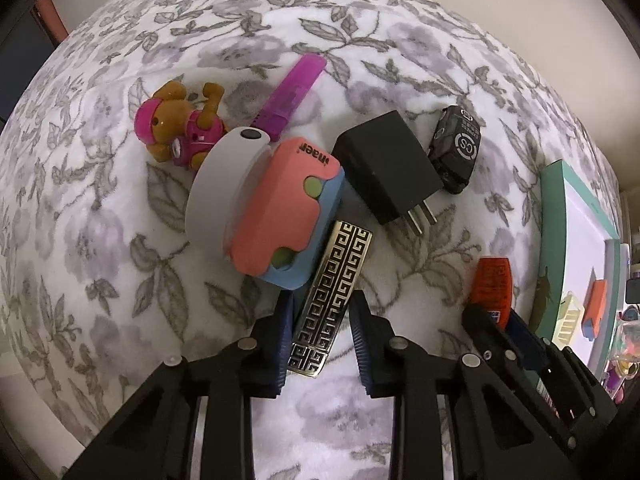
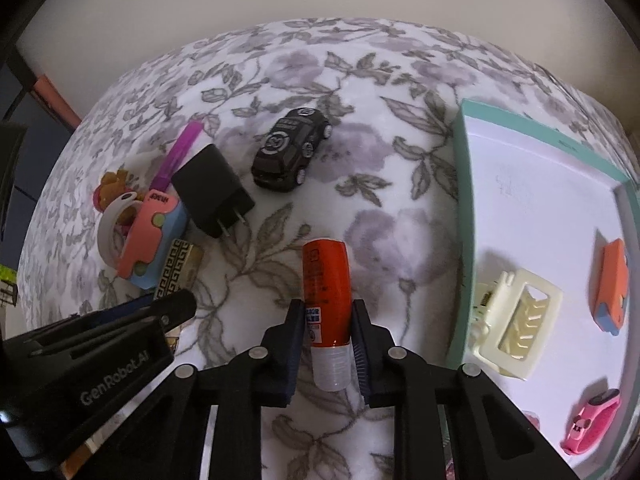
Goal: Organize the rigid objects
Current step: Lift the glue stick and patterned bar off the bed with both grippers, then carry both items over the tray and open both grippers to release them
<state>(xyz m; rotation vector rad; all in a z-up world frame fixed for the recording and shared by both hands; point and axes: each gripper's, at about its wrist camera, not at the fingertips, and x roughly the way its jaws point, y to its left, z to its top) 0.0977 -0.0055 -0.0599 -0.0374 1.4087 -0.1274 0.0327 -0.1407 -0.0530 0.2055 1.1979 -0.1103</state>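
Between right gripper [image 2: 325, 334] fingers: orange glue stick [image 2: 326, 280], translucent white cap.

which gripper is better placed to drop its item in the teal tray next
Right. The right gripper is shut on the orange tube, and the teal tray lies just beside it. The left gripper holds the patterned gold case, farther from the tray.

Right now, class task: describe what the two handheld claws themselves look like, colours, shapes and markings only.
Both are alike: the left claw and right claw have matte black angular frames with triangular cut-outs, round silver pins at the joints, and two dark blue ribbed pads as fingers. The right wrist view shows the left claw's black body lettered "Gen Robot AI". No cables or sleeves show.
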